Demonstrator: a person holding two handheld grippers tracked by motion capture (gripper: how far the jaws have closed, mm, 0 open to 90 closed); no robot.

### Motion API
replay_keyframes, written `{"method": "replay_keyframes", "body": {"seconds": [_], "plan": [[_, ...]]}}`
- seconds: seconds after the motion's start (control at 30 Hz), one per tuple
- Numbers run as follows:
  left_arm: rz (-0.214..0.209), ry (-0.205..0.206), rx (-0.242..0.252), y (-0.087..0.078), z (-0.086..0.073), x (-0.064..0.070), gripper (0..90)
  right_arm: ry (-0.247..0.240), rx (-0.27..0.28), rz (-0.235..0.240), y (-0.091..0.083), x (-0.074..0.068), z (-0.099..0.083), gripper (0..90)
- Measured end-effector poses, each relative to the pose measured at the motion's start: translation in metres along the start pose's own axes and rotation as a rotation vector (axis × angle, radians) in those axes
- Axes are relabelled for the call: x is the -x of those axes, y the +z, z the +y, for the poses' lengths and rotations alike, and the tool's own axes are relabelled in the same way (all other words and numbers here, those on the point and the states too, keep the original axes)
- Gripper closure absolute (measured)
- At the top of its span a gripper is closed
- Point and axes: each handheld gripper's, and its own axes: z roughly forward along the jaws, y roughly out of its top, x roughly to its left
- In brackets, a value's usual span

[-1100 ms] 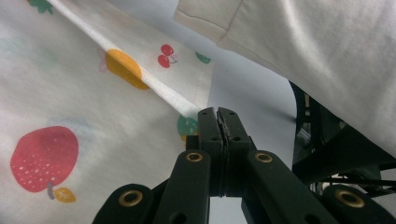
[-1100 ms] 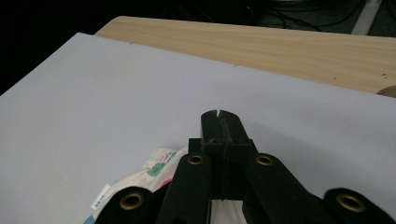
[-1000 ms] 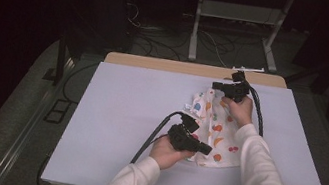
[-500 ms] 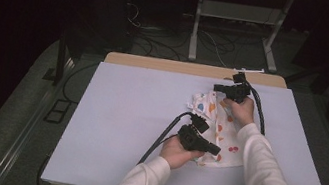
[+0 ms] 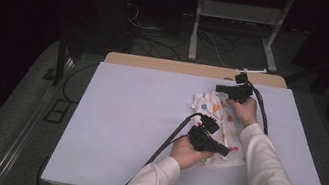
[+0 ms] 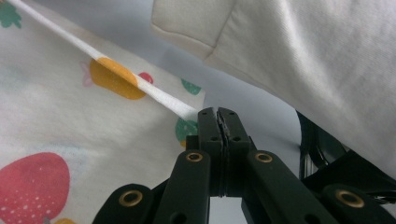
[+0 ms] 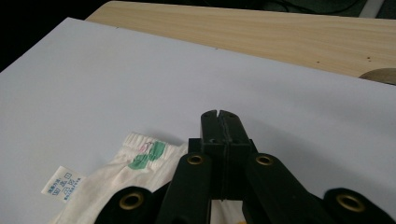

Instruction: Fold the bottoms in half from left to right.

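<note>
A white cloth [image 5: 216, 116] printed with fruit lies rumpled on the white table [image 5: 133, 117], right of centre. My left gripper [image 5: 225, 152] is at the cloth's near end. In the left gripper view its jaws [image 6: 218, 113] are shut on a taut hem of the cloth [image 6: 56, 121], lifted off the rest. My right gripper [image 5: 220, 87] hovers at the cloth's far end, pointing left. In the right gripper view its jaws [image 7: 218, 115] are shut with nothing seen between the tips. The cloth's ribbed band and label [image 7: 140, 158] lie just below them.
A wooden strip [image 5: 177, 66] runs along the table's far edge, also seen as wood [image 7: 280, 37] in the right gripper view. A pale sleeve [image 6: 303, 46] hangs close above the left gripper. Black cables [image 5: 169, 141] trail from both grippers. Bare white table lies to the left.
My left gripper has moved right across the near end of the cloth, drawing its edge along. The right gripper has hardly moved.
</note>
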Motion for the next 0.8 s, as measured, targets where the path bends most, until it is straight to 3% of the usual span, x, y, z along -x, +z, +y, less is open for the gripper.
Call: {"method": "replay_keyframes", "body": {"seconds": [0.3,0.63,0.73,0.8], "plan": [[-0.007,-0.006,-0.011,0.016,0.011,0.004,88.9,-0.013,-0.015,-0.006,-0.001,0.004,-0.001,88.9],[-0.032,-0.021,0.008,0.031,0.017,0.001,88.9,-0.030,-0.043,-0.008,0.000,0.006,-0.004,86.9],[-0.036,-0.028,0.014,0.034,0.016,0.000,88.9,0.008,-0.033,-0.020,-0.003,0.007,-0.004,76.8],[-0.037,-0.025,0.014,0.035,0.016,0.000,88.9,-0.007,-0.028,-0.042,-0.008,0.005,-0.002,66.9]]}}
